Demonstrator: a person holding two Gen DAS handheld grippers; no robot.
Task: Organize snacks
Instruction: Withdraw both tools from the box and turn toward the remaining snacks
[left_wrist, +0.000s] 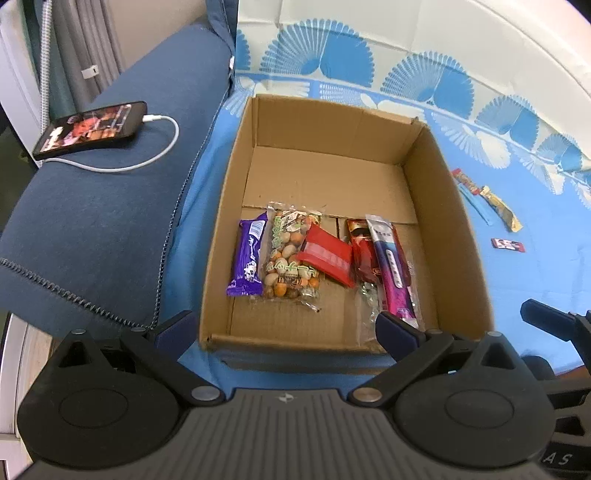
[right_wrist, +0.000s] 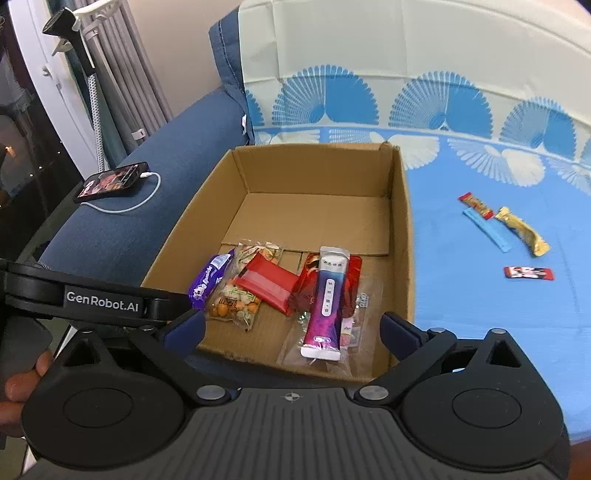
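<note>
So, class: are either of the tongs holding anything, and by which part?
Nothing. Left tongs and right tongs both gape empty above the box.

Black ribbed left gripper (left_wrist: 284, 326) (blue-tipped jaws), silver pivot screws.

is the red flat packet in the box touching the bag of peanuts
Touching. In the left wrist view the red packet lies with its left corner on top of the peanut bag, no cardboard showing between them; the right wrist view shows the same overlap.

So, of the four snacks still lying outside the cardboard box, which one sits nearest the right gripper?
The small red, black and white wrapped bar; the gold packet, blue stick and red stick lie farther back on the blue cloth.
</note>
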